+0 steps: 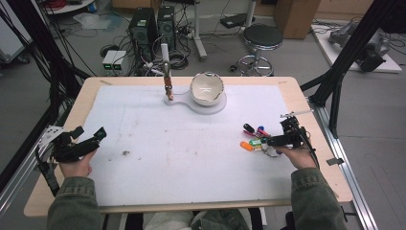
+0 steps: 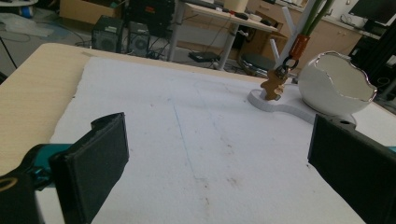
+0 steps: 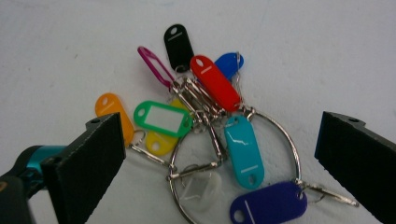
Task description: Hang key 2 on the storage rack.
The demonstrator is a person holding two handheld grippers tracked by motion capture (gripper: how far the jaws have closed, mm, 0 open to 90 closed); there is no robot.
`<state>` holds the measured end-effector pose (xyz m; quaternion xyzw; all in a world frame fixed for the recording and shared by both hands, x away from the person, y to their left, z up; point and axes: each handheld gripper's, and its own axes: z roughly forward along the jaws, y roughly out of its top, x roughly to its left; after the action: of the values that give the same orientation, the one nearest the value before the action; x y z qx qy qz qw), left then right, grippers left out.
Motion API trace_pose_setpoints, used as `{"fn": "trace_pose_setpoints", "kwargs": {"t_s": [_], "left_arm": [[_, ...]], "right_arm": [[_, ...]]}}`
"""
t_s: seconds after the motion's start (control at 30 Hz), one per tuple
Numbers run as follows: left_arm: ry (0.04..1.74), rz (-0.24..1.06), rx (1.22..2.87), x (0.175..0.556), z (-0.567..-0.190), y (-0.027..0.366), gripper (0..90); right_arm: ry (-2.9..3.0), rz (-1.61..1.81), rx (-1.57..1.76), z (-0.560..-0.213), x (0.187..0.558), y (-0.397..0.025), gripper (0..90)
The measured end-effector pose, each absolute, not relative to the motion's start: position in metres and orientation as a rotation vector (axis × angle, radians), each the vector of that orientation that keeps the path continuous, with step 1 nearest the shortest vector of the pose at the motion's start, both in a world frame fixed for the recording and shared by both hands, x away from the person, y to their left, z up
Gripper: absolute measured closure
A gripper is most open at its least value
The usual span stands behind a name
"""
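- Hovering right gripper (image 3: 219,154) over the bunch of key tags (image 3: 210,126), jaws spread wide either side of the big steel ring (image 3: 285,135), holding nothing yet — probably lining up to pinch ring or a tag.
- Lying flat on the white foam mat (image 1: 191,158), right of and nearer the person than the egg-shaped bowl (image 1: 207,89): that bunch (image 1: 256,139).
- Fanning out from small split rings and clips: glossy plastic tags, rounded oblong, black, red, blue, teal, purple, green, yellow, orange, one clear; thin magenta clip (image 3: 156,65) too.
- Resting left gripper (image 1: 79,143) far left of the bowl, at the mat edge, jaws gaping, empty — likely waiting, out of the way.
- Sitting at the mat's far side on a white flat base (image 2: 280,103): bowl, shiny white ceramic look, jagged silver-edged rim (image 2: 343,70).
- Standing just left of the bowl: small stand with a brown wooden-looking piece (image 2: 274,86) and a ring hanging — possibly the hanging spot for the tags.
- Showing slight dark smudges: mat, soft, matte, over a pale wood table (image 1: 52,191).
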<state>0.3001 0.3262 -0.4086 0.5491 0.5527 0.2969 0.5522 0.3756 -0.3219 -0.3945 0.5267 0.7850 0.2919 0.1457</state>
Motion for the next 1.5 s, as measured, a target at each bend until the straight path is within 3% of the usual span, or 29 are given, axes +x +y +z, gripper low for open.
{"fn": "trace_pose_setpoints", "kwargs": {"t_s": [0.43, 0.77, 1.0, 1.37, 1.5], "left_arm": [[1.310, 0.702, 1.296, 0.300, -0.409, 0.326, 5.6], [1.313, 0.700, 1.294, 0.300, -0.409, 0.327, 5.6], [1.312, 0.699, 1.293, 0.300, -0.409, 0.326, 5.6], [1.312, 0.698, 1.295, 0.300, -0.409, 0.326, 5.6], [1.314, 0.695, 1.288, 0.300, -0.409, 0.327, 5.6]], "right_arm": [[2.280, 0.810, 1.532, -0.408, 0.365, -0.321, 0.8], [2.287, 0.813, 1.536, -0.413, 0.358, -0.321, 7.6], [2.338, 0.825, 1.486, -0.415, 0.354, -0.320, 34.0], [2.340, 0.800, 1.437, -0.416, 0.351, -0.312, 83.7], [2.332, 0.796, 1.436, -0.416, 0.349, -0.310, 86.5]]}}
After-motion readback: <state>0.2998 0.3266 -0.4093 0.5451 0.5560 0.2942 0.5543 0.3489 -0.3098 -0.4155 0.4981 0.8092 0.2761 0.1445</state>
